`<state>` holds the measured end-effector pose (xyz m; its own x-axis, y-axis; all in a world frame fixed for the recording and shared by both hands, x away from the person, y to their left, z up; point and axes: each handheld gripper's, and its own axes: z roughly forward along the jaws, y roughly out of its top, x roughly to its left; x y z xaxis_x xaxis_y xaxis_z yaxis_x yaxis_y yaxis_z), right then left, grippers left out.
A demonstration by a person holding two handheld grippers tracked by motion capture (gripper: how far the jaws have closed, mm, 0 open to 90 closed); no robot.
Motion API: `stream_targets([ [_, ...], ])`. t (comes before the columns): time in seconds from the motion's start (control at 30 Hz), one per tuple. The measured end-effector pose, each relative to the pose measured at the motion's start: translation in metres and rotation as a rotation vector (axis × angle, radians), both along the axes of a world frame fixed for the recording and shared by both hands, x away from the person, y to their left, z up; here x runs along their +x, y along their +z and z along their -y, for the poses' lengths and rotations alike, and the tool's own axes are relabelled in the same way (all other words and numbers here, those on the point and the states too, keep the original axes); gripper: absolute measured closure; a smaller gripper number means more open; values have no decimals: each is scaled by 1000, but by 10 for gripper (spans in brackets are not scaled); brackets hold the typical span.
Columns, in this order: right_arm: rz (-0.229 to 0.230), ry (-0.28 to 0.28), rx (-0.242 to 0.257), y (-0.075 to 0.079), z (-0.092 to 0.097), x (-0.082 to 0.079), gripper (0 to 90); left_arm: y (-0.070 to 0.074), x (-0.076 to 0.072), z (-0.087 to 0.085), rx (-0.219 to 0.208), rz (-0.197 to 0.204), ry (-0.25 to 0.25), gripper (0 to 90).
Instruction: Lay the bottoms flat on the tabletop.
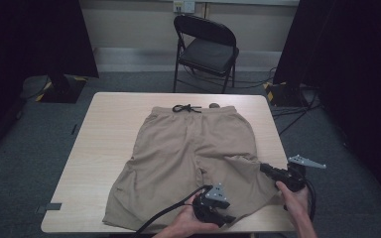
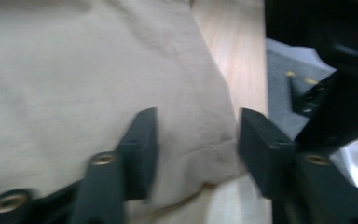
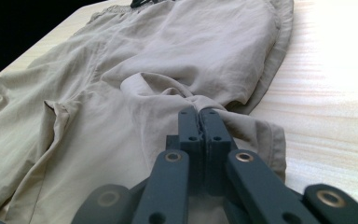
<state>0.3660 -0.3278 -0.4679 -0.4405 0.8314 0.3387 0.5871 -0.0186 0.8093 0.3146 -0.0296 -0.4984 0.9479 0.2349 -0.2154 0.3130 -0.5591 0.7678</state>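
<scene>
Khaki shorts (image 1: pixel 193 148) lie flat on the wooden table (image 1: pixel 104 134), waistband and black drawstring (image 1: pixel 186 108) at the far side. My right gripper (image 1: pixel 264 167) is at the right leg's outer edge. In the right gripper view its jaws (image 3: pixel 199 114) are shut on a pinched fold of the fabric (image 3: pixel 158 88), which rises slightly off the table. My left gripper (image 1: pixel 226 217) is at the near hem of that same leg. In the left gripper view it (image 2: pixel 198 135) stands open, with the hem corner (image 2: pixel 200 158) lying between the fingers and neither pad pressing on it.
A black folding chair (image 1: pixel 206 47) stands beyond the far edge of the table. Bare wood (image 3: pixel 326 93) runs along the right of the shorts up to the table's right edge. Dark curtains and cables (image 1: pixel 292 106) are on the floor around.
</scene>
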Motion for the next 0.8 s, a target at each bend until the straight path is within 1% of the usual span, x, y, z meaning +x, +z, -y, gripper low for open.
stream_targets([
  [0.03,-1,0,-2,0,-1,0,886,1,-1,0,18,26,-3,533],
  [0.07,0,2,-3,-1,-2,0,884,1,-2,0,25,47,0,557],
  [0.1,-3,5,-3,-1,-2,0,882,1,-2,0,35,59,3,583],
  [0.13,-3,5,-5,-2,-3,0,880,1,-2,0,35,59,3,633],
  [0.17,-4,2,-8,-2,-3,1,879,1,0,-3,27,18,2,698],
  [0.2,-6,5,-4,-3,-4,1,875,0,0,-5,19,6,-1,773],
  [0.23,-7,7,-7,-3,-4,1,871,-1,0,-6,17,3,-13,820],
  [0.27,-6,9,-10,-3,-5,1,866,0,0,-9,34,6,-21,861],
  [0.3,-6,12,-9,-3,-5,1,863,0,0,-10,28,-14,-19,895],
  [0.33,-6,12,-9,-3,-5,1,863,0,0,-10,28,-14,-19,898],
  [0.37,-5,16,-11,-3,-5,0,830,-2,3,-13,13,-44,-8,900],
  [0.4,-4,16,-12,-3,-6,0,814,-2,4,-15,8,-50,-7,900],
  [0.47,-4,22,-23,-3,-6,-2,738,-1,7,-21,9,-55,20,900],
  [0.5,-6,25,-30,-2,-6,-3,688,-1,10,-27,-12,-69,37,900],
  [0.57,-1,25,-31,0,-5,-6,640,0,19,-41,-61,-104,73,900],
  [0.6,1,26,-31,2,-4,-8,605,1,23,-49,-85,-113,97,900],
  [0.63,1,22,-30,3,-3,-10,581,3,28,-57,-108,-127,127,900],
  [0.67,-1,20,-33,3,-1,-11,579,4,32,-64,-126,-138,149,900],
  [0.7,-3,18,-43,4,0,-13,568,5,36,-70,-140,-147,171,900],
  [0.73,-4,14,-48,4,1,-14,555,6,40,-76,-145,-152,182,900],
  [0.77,-8,12,-54,4,2,-16,550,6,43,-81,-162,-167,197,900],
  [0.8,-8,10,-62,3,2,-18,549,6,43,-81,-162,-167,197,900],
])
